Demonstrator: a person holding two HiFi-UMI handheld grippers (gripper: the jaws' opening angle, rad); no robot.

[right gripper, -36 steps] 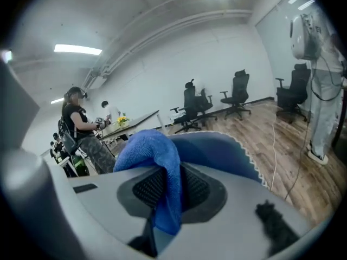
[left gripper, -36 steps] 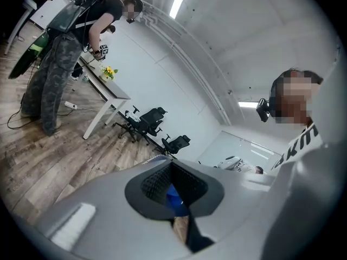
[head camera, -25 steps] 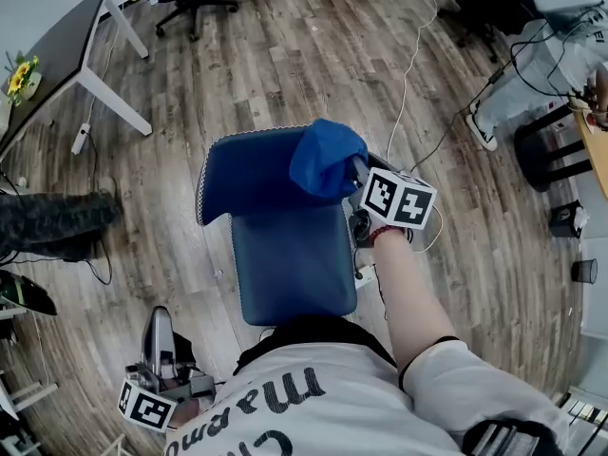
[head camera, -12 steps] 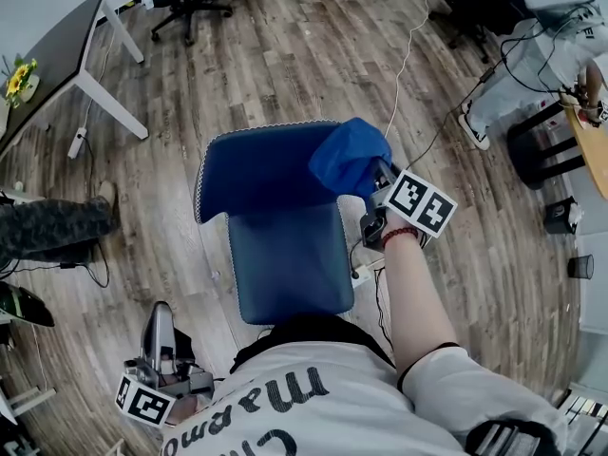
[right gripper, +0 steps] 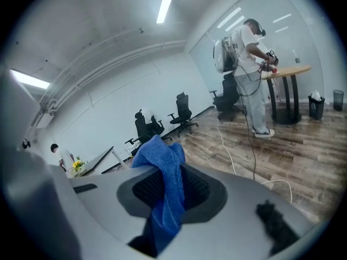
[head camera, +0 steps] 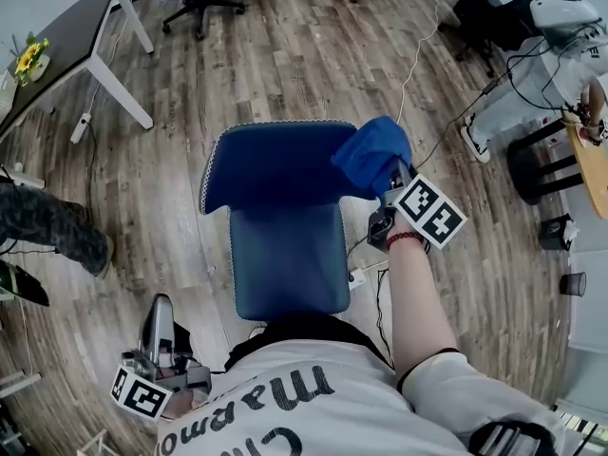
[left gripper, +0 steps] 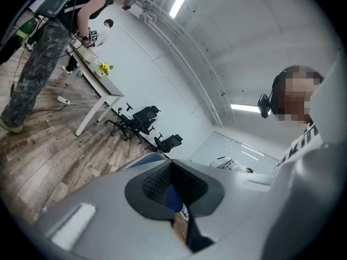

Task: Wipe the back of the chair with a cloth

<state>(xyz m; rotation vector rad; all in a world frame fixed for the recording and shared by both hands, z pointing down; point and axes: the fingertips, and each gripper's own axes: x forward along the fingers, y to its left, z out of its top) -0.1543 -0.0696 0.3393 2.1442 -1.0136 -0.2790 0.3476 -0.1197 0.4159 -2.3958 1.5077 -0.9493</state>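
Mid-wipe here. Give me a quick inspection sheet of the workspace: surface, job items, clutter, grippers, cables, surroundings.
Surface: wood floor.
Job's things: blue chair; blue cloth lies bunched on the right edge of its backrest.
Clutter: bin at far right.
Grippers: right hand-held gripper is shut on the cloth; left hand-held gripper is low at the person's side, shut, holding nothing.
Cables: white cable crosses the floor beyond the chair; power strip sits beside the seat.
Surroundings: desk and office chairs beyond; a bystander's leg at left.
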